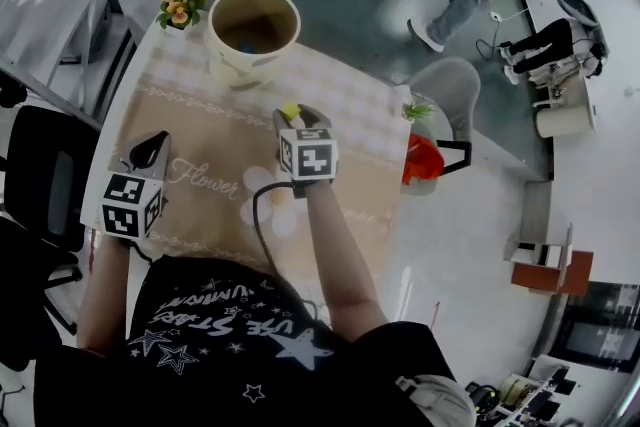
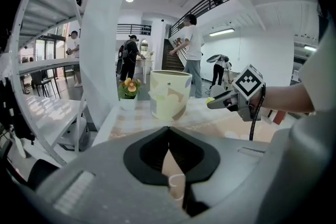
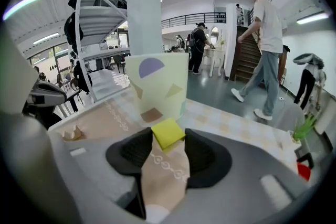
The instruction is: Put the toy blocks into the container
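While the yellow block (image 3: 167, 132) sits pinched between the jaws of the right gripper (image 3: 168, 137), the step in hand looks like the carry to the container (image 3: 157, 86). The block is just short of the container's near side, raised off the tabletop (image 1: 200, 170) and not yet over the rim. The jaws stand fairly wide, pressing on the block's two sides.

The next move calls for lifting the block above the rim, bringing it over the mouth, and only then parting the jaws. Letting go too early would drop it against the outer wall.

The block is a small, bright yellow piece with flat faces and clean corners, held slightly turned, so one corner points toward the container. The container is a tall cream pot with pastel shapes on its wall and a wide round mouth. Something small lies at its bottom, too dim to name.

Left of the container on the near side, a small tan piece (image 3: 72, 134) lies on the tabletop, perhaps another block. Nearer the person on that side hangs the left gripper (image 2: 168, 131), its jaws together and holding nothing.
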Demonstrator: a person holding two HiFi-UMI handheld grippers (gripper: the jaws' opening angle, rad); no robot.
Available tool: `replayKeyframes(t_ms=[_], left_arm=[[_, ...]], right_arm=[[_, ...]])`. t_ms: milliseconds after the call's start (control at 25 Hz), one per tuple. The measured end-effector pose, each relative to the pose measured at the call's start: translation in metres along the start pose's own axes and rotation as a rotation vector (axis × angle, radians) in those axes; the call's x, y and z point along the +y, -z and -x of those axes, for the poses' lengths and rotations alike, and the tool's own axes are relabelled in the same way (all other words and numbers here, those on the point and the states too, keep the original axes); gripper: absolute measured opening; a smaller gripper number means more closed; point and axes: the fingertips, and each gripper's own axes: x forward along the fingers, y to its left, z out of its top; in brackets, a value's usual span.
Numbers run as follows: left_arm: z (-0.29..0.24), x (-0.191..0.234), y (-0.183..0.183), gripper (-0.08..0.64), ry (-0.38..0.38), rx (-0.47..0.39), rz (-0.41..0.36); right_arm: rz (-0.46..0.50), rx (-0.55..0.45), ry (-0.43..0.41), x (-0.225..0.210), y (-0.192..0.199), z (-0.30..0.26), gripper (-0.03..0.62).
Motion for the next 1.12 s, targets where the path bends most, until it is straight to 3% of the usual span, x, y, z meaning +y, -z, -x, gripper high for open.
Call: replayKeyframes(t_ms=[520, 1120], left_arm=[[0.012, 0.017, -0.04, 0.009, -0.03, -0.103, -0.013], [0.011, 0.048, -0.06, 0.009, -0.054, -0.136, -0.009]], right_arm=[[0.0, -0.19, -0.006, 0.007, -0.086, 0.038, 0.195], [0.054, -0.315, -0.024, 0.018, -0.171, 0.021, 0.195]])
